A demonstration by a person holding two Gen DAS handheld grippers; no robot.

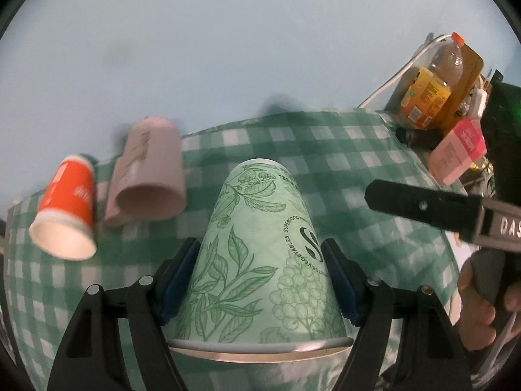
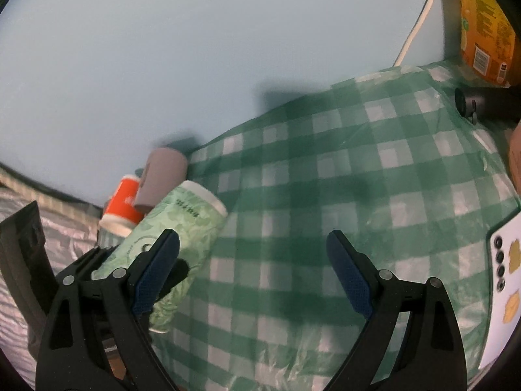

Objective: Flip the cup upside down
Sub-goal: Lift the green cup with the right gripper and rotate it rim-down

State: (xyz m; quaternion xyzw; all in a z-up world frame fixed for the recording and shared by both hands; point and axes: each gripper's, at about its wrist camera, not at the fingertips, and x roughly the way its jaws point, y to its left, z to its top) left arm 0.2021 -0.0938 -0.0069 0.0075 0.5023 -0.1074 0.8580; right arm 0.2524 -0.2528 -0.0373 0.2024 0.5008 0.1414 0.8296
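Here, left claw [image 1: 260, 280] clamps cup [image 1: 260, 244] — firmly.

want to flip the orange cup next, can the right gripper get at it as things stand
Probably not directly. From the right gripper, open and holding nothing, the orange cup sits behind the green cup held by the left gripper, with the pink cup beside it. The left side blocks the path.

The left wrist fisheye is looking along its fingers, very close to the green leaf-printed paper cup [image 1: 263, 260], facing the pale blue wall. The right wrist fisheye is sitting farther back, to the right of that cup [image 2: 182, 228], facing the same wall. Both are sharing the cup, the green checked tablecloth [image 2: 325, 195] beneath it, and the orange paper cup [image 1: 65, 208] left of it.
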